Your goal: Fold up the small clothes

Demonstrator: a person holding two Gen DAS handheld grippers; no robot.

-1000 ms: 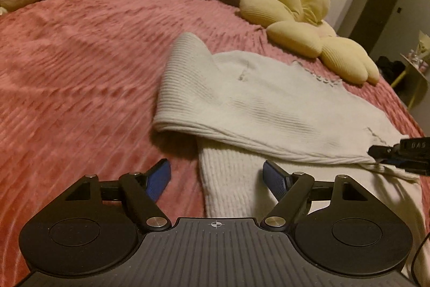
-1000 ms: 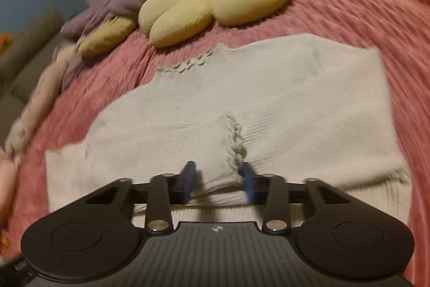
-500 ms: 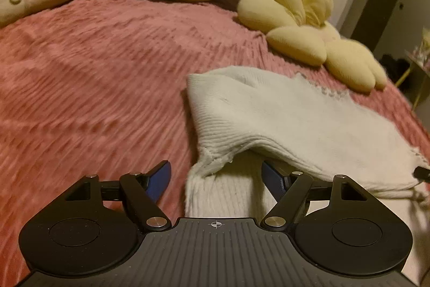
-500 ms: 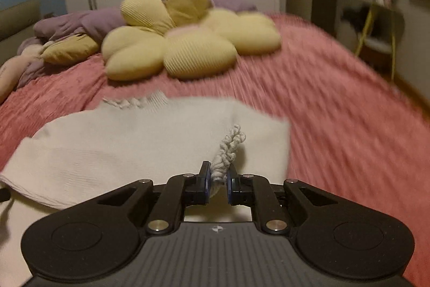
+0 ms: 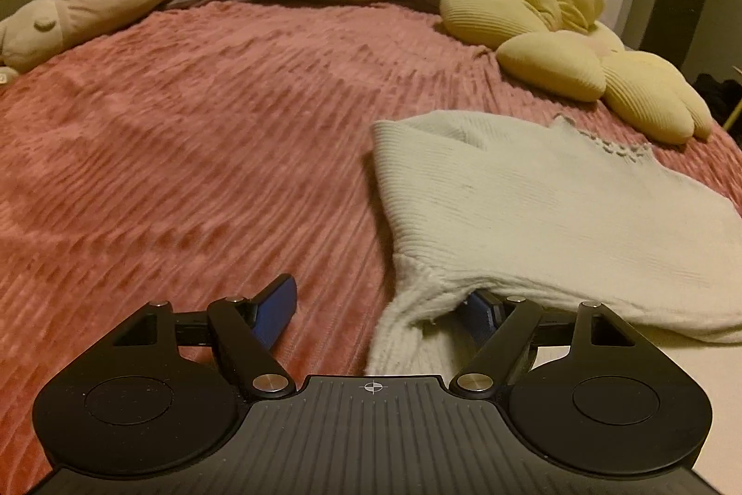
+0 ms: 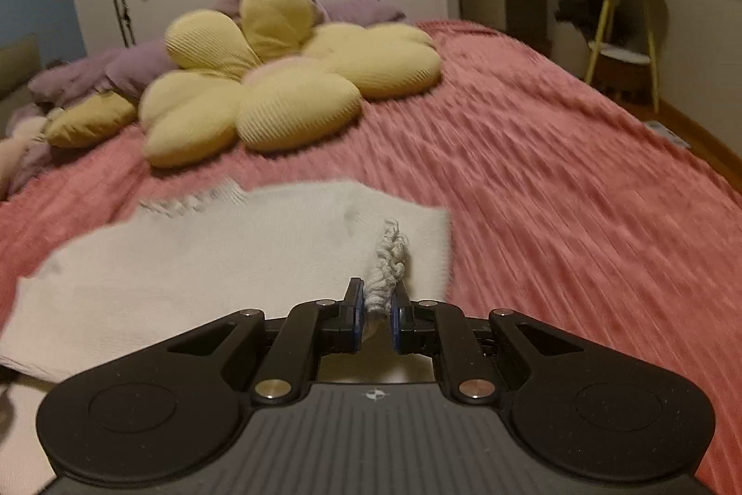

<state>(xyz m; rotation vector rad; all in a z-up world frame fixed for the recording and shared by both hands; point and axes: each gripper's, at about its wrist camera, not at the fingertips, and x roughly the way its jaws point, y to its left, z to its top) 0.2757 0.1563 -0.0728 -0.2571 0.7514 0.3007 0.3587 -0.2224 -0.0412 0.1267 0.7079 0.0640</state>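
The right gripper (image 6: 374, 318) pinched the sweater (image 6: 195, 263) by its knitted edge; that thin hold risked slipping. The left gripper (image 5: 378, 302) stood wide, one finger under the fold, liable to snag.

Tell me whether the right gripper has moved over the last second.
Yes. The right gripper, shut on the sweater edge, has lifted and swung right: the flower pillow now sits left of centre, and a side table shows.
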